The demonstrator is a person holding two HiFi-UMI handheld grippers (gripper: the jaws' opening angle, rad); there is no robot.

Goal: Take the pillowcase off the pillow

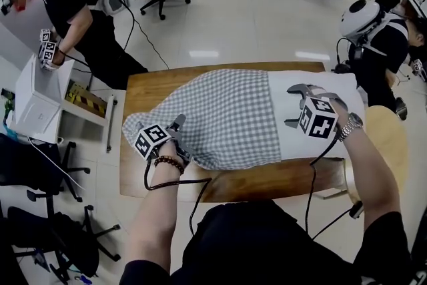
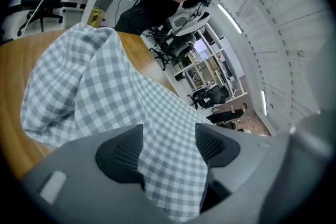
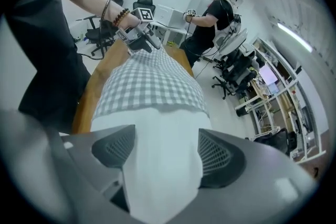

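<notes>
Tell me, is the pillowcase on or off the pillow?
Partly off: the pillowcase covers one end; the pillow lies bare at the other.

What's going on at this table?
A person holding a gripper in each hand is taking a checked pillowcase off a white pillow on a wooden table. The case is partly off. The left gripper stands open around the case's fabric; the right gripper stands open over the bared pillow end.

A grey-and-white checked pillowcase (image 1: 220, 117) covers most of a white pillow (image 1: 293, 143) lying lengthwise across the wooden surface (image 1: 267, 180). The pillow's bare end pokes out toward the surface's right side.
</notes>
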